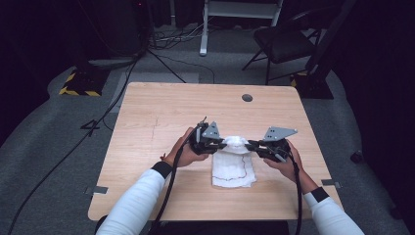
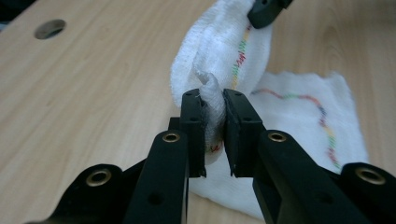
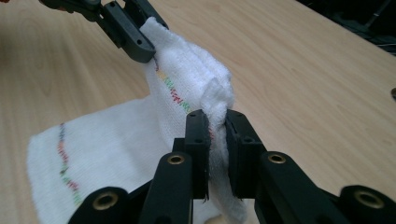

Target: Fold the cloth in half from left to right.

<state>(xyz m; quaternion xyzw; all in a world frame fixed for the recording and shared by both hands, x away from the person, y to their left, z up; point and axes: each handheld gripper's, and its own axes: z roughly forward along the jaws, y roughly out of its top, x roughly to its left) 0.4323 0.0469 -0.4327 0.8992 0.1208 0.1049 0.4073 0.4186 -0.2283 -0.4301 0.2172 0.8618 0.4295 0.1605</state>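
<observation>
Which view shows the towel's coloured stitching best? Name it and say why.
The left gripper view: the stitching on the white towel runs close and sharp across the flat part. The right gripper view shows shorter stretches; in the high view it is a thin dark line.

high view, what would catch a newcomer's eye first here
A white cloth with a wavy coloured stitch line lies near the front middle of the wooden table. Its far edge is lifted between two black tools: the left claw and the right claw each pinch a corner.
</observation>
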